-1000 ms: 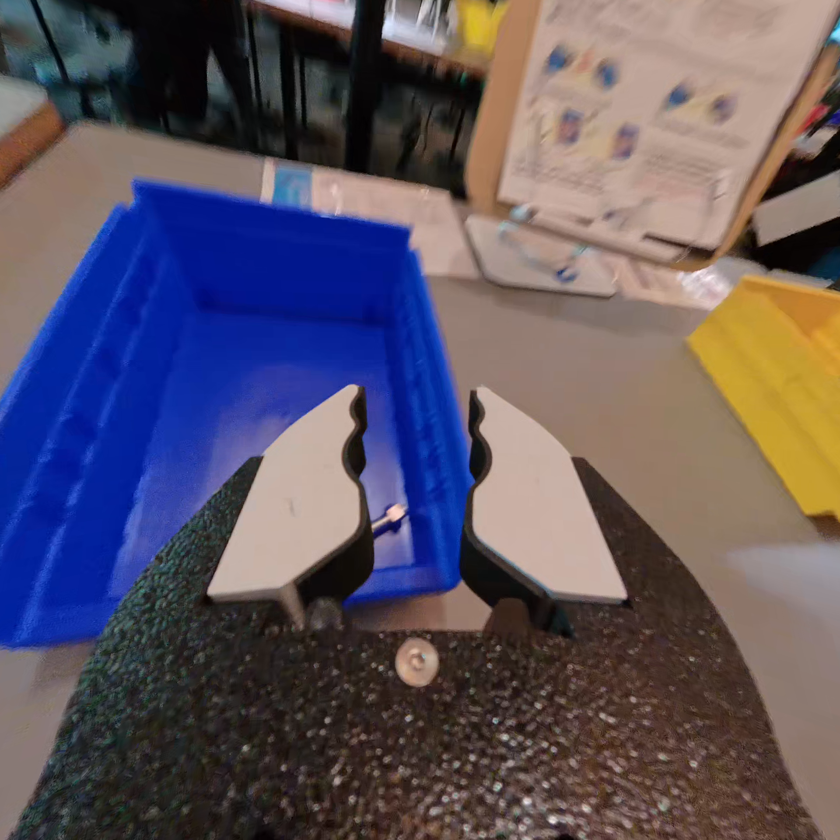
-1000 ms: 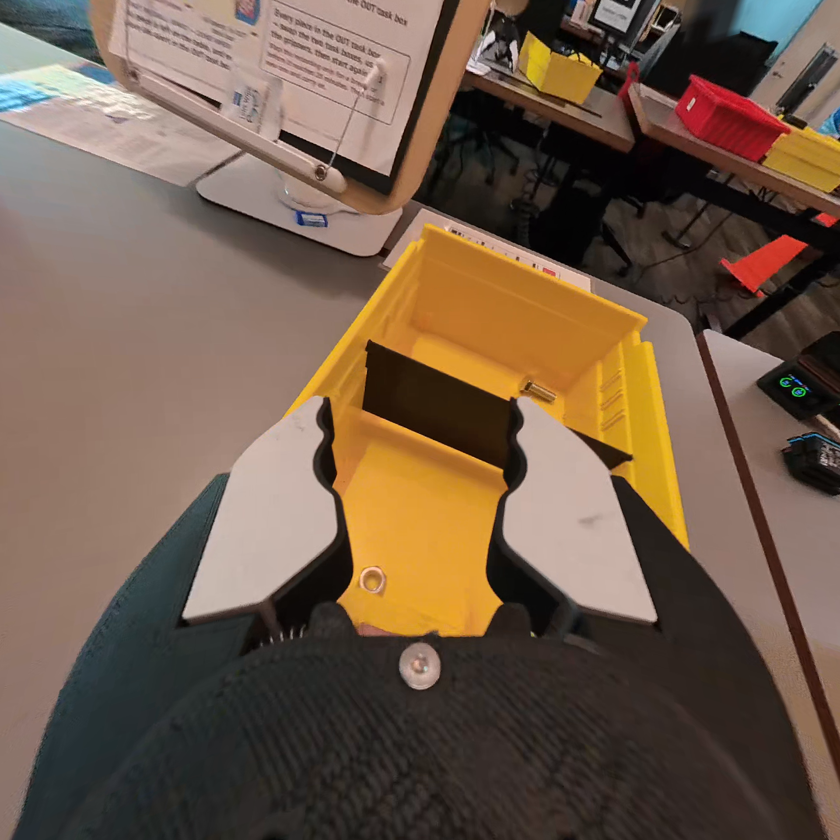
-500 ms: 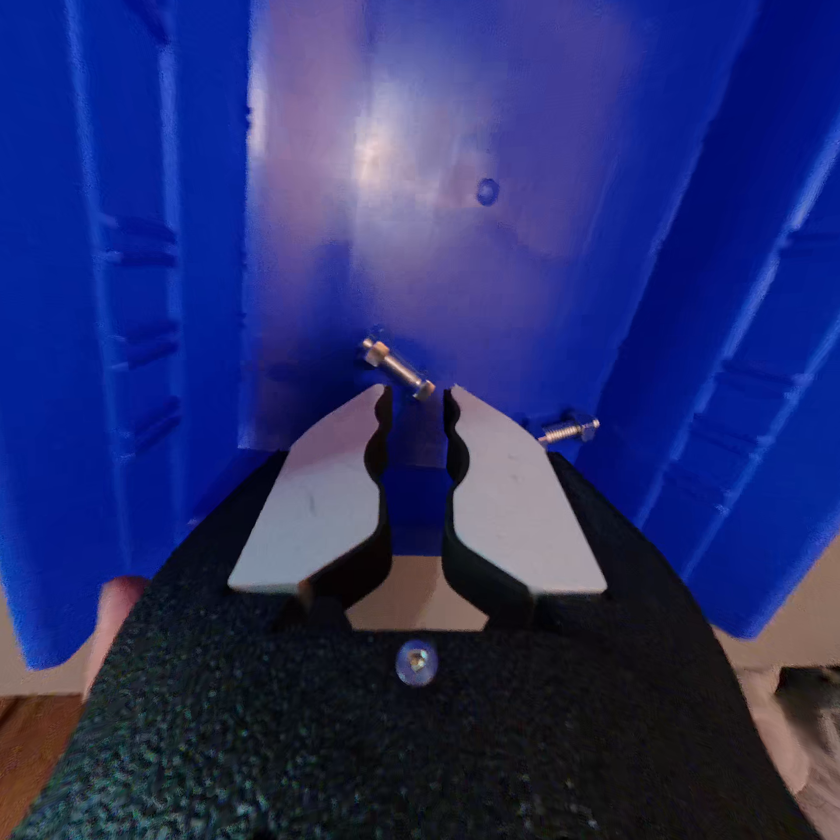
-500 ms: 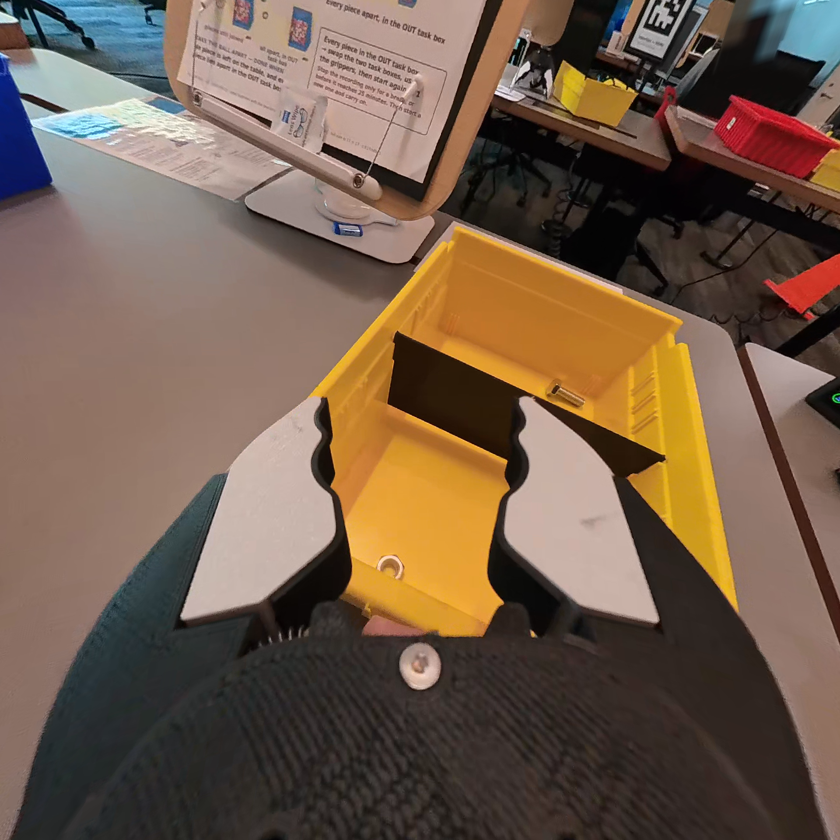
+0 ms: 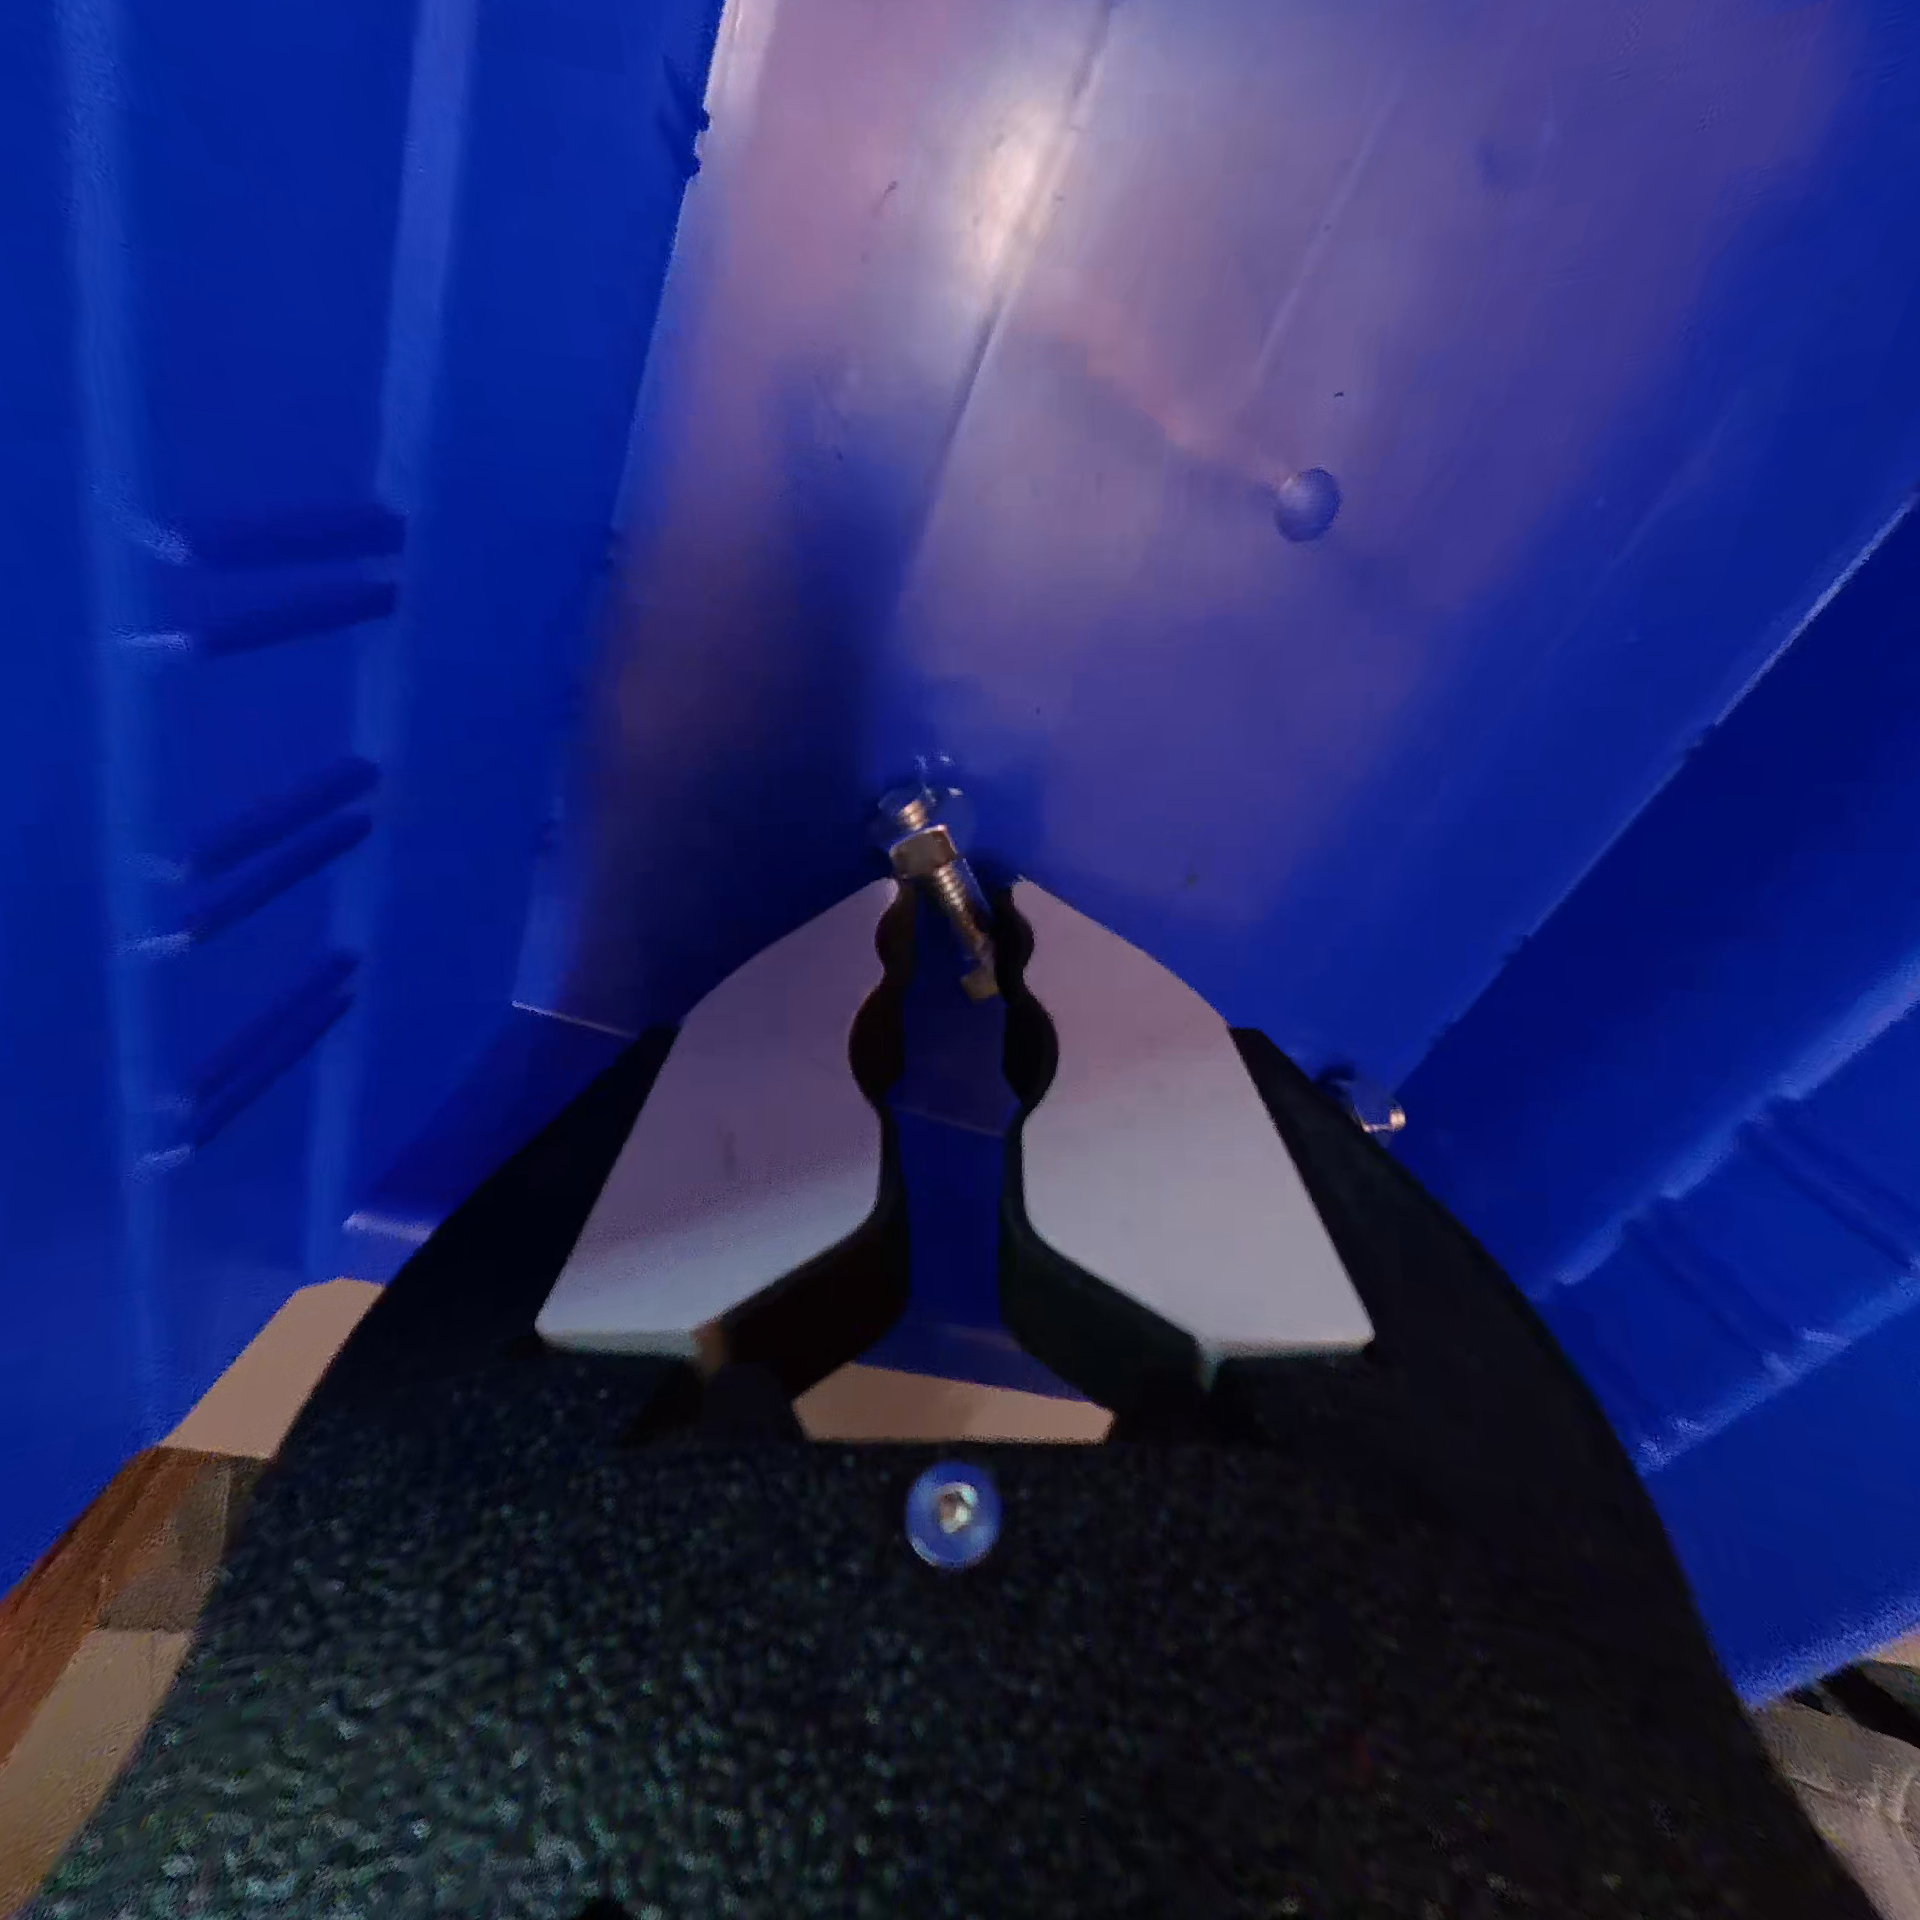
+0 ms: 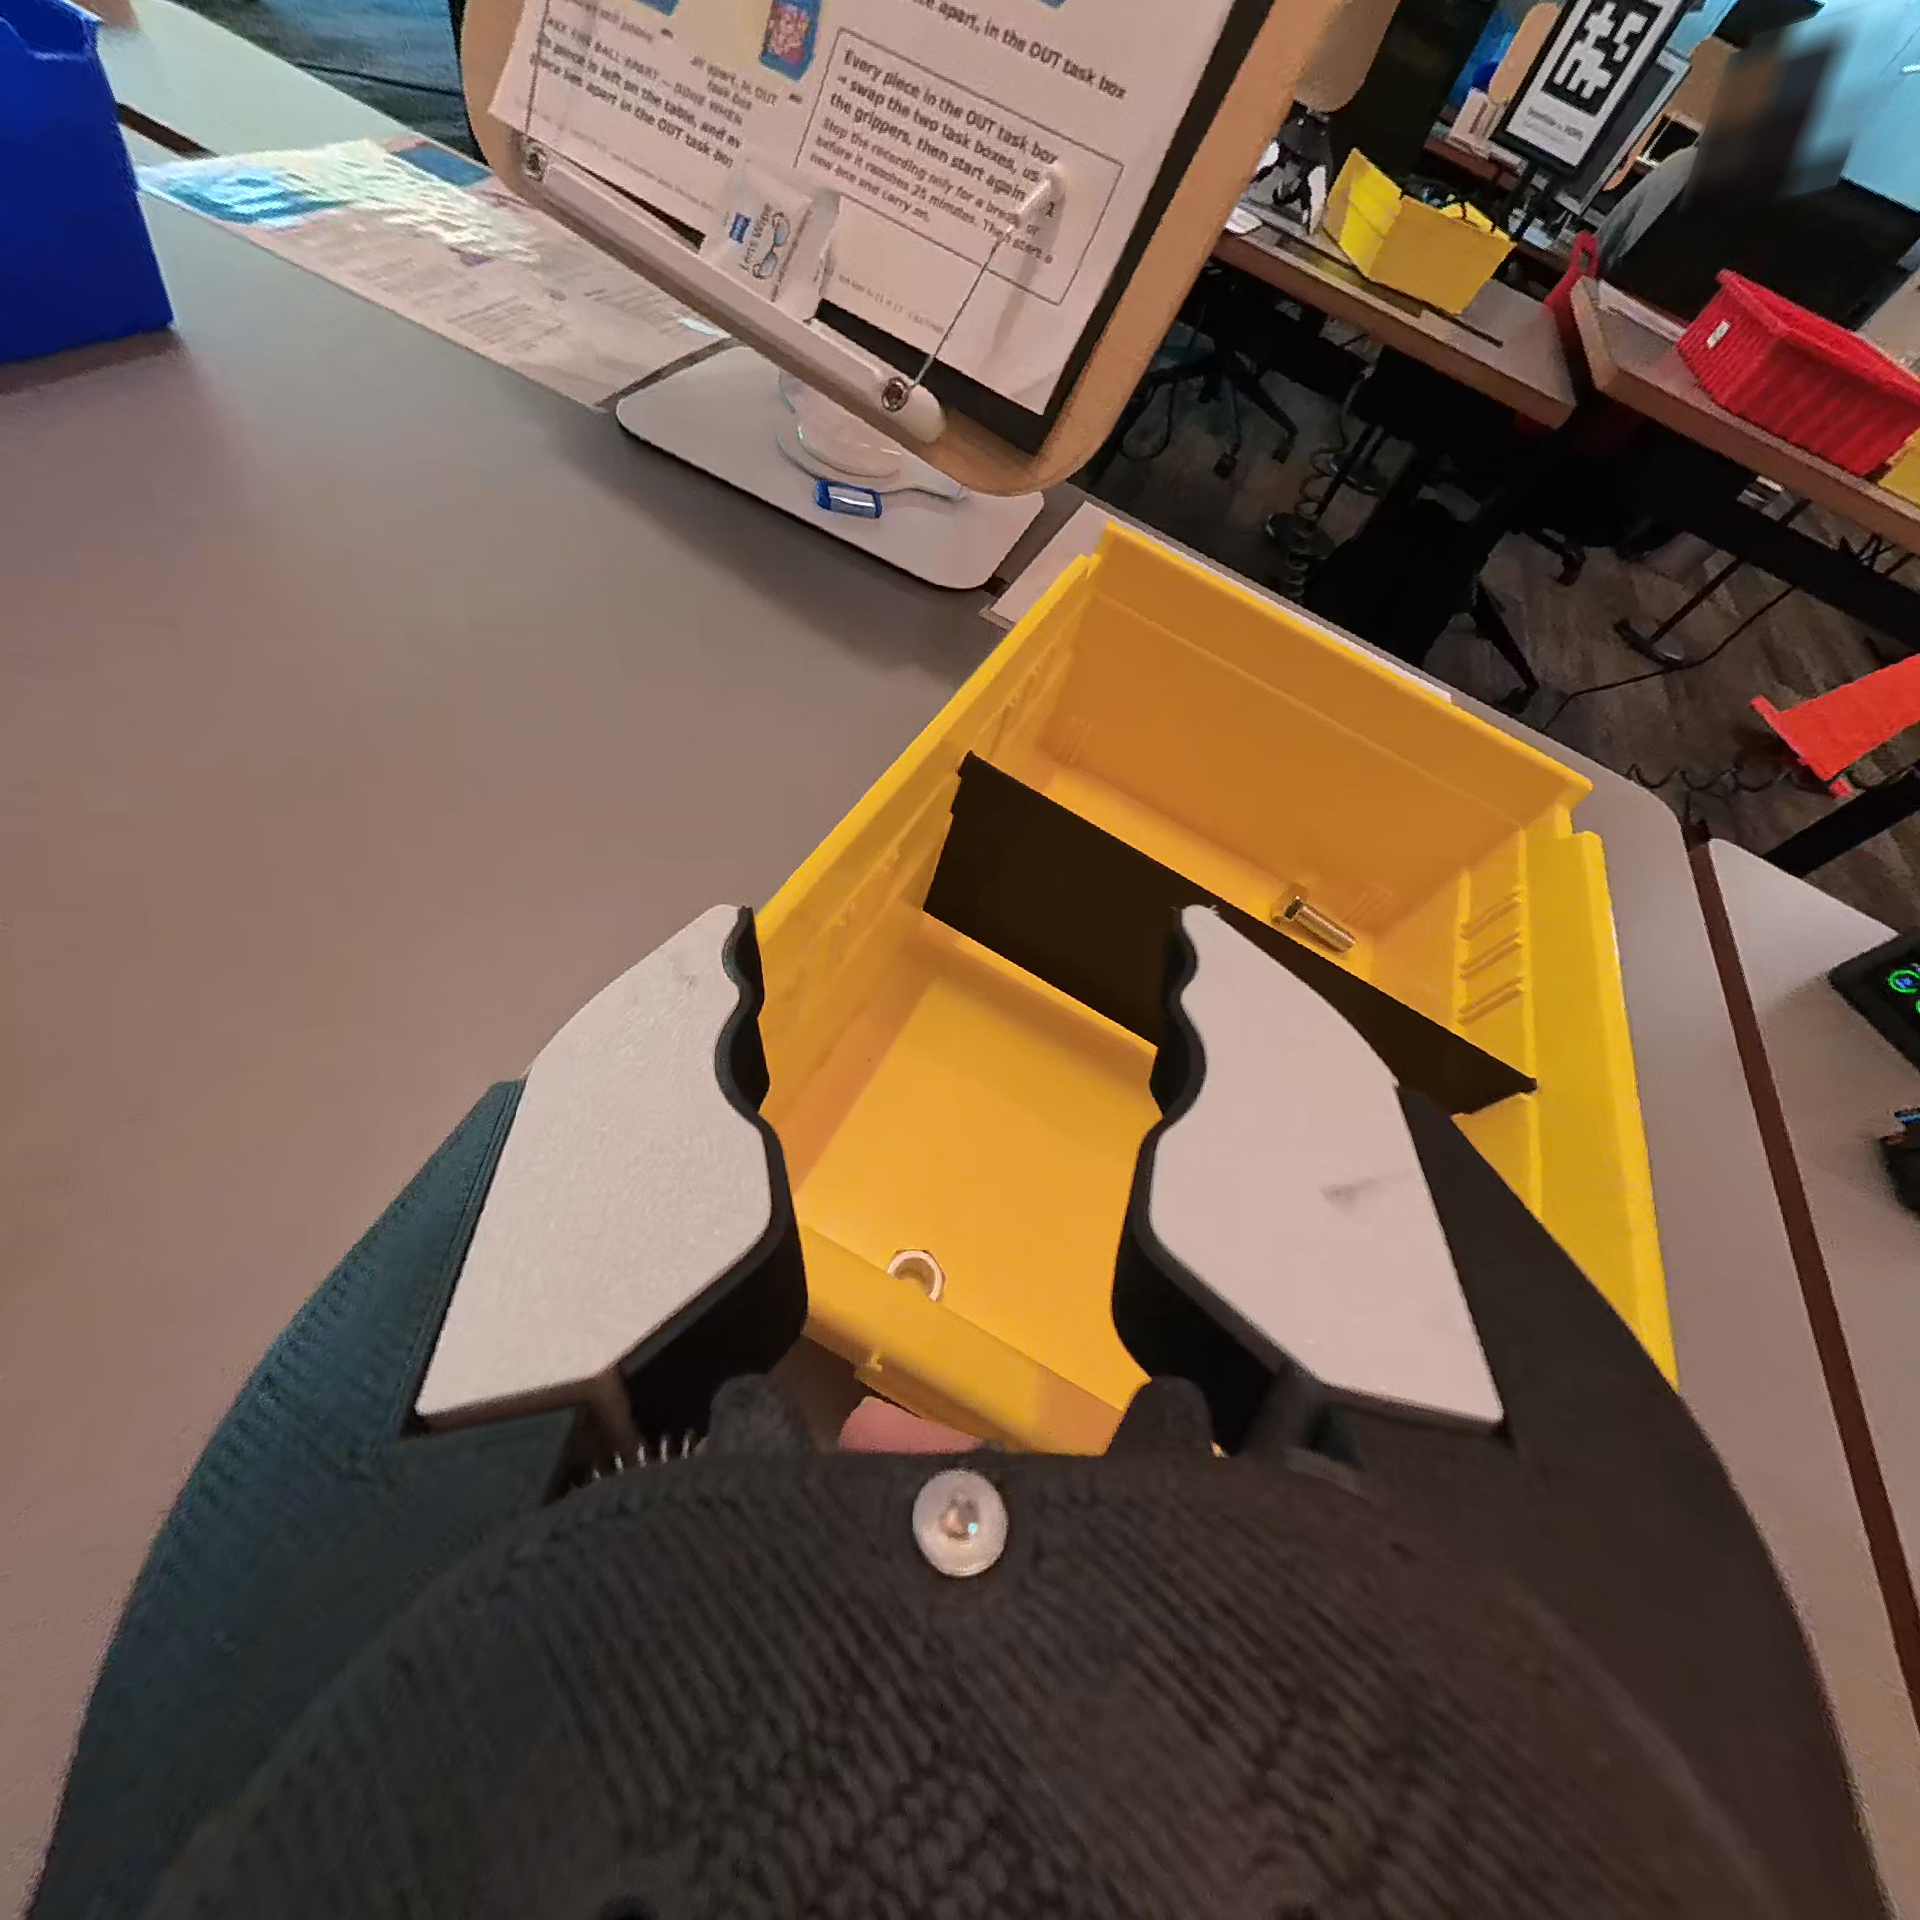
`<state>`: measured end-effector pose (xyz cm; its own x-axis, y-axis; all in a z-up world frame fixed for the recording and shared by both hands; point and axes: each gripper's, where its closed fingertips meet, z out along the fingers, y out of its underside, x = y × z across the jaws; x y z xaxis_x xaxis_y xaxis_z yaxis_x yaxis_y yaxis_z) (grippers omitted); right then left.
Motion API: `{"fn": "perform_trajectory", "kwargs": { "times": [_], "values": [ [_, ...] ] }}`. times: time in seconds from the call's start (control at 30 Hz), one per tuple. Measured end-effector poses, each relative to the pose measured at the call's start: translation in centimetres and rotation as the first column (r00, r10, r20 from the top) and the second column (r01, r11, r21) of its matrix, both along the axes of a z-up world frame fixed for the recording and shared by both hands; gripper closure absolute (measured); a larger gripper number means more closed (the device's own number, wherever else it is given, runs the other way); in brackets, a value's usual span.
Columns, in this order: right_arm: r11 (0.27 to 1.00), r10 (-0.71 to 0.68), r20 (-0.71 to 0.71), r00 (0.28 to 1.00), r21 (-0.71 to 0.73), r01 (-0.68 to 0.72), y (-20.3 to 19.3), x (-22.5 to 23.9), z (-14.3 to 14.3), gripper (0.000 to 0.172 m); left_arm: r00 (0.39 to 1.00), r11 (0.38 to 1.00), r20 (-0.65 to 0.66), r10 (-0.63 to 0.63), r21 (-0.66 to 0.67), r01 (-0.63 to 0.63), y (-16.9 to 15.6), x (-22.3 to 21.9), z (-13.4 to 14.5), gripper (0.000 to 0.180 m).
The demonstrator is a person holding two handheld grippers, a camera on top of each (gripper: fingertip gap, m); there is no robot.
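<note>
A: Bolt location?
B: Inside the blue bin, between the narrowed fingertips of the left hand-held gripper; whether they grip it, I cannot tell.
A: Right hand-held gripper?
B: Wide apart above the yellow bin on the desk.

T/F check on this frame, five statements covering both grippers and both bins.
1. The left gripper is down inside a blue bin. True.
2. A bolt with a nut lies between the left gripper's fingertips. True.
3. The right gripper is shut on a nut. False: it is wide open, holding nothing.
4. A black divider splits the yellow bin. True.
5. The yellow bin's far compartment holds a lone nut. False: that nut lies in the near one; the far one holds a bolt.
</note>
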<state>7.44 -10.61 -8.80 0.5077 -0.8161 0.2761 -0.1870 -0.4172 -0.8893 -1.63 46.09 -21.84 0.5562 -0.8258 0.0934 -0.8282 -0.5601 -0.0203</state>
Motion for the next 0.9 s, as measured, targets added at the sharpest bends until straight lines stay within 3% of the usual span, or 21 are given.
{"fn": "perform_trajectory", "kwargs": {
  "times": [0.13,0.27,0.37,0.43,0.5,0.53,0.6,0.7,0.77,0.83,0.9],
  "values": [
    [0.999,0.035,-0.001,0.999,-0.006,-0.035,1.1,-0.4,0.0,0.1,0.999,0.999,-0.033,-0.041,0.003,0.041,0.1,0.0,-0.2,0.168],
    [0.997,0.08,0.029,0.996,0.01,-0.081,2.7,-1.4,1.2,0.101,0.975,0.976,-0.052,-0.214,0.017,0.215,0.1,-0.2,-0.2,0.169],
    [0.981,0.151,0.071,0.986,0.114,-0.159,4.9,-2.6,3.1,0.104,0.926,0.926,-0.03,-0.376,0.005,0.376,0.0,-0.2,-0.2,0.17],
    [0.957,0.192,0.097,0.977,0.202,-0.208,6.3,-3.6,4.3,0.103,0.885,0.886,0.051,-0.462,-0.013,0.464,-0.4,0.6,0.7,0.171],
    [0.917,0.248,0.126,0.96,0.289,-0.275,7.7,-4.7,5.4,0.101,0.83,0.855,0.23,-0.508,0.011,0.519,-1.3,2.2,3.0,0.171],
    [0.891,0.274,0.15,0.95,0.333,-0.309,8.5,-5.3,6.2,0.1,0.775,0.834,0.346,-0.529,0.04,0.55,-2.2,3.1,4.8,0.171],
    [0.829,0.314,0.192,0.93,0.422,-0.367,10.2,-6.4,7.4,0.103,0.602,0.784,0.576,-0.553,0.114,0.61,-5.2,4.1,9.1,0.172],
    [0.754,0.401,0.228,0.887,0.468,-0.461,14.2,-8.5,7.7,0.108,0.226,0.678,0.82,-0.526,0.244,0.694,-12.4,2.8,15.4,0.172],
    [0.739,0.461,0.212,0.862,0.446,-0.505,17.0,-10.0,6.9,0.106,-0.037,0.569,0.871,-0.49,0.352,0.743,-18.1,0.3,18.0,0.172],
    [0.722,0.505,0.203,0.839,0.434,-0.539,19.4,-11.5,6.1,0.105,-0.254,0.45,0.857,-0.448,0.462,0.764,-23.4,-2.3,18.8,0.172],
    [0.703,0.537,0.201,0.819,0.43,-0.566,21.0,-12.9,5.4,0.105,-0.363,0.365,0.843,-0.398,0.508,0.78,-27.7,-4.3,17.9,0.172]
  ]
}}
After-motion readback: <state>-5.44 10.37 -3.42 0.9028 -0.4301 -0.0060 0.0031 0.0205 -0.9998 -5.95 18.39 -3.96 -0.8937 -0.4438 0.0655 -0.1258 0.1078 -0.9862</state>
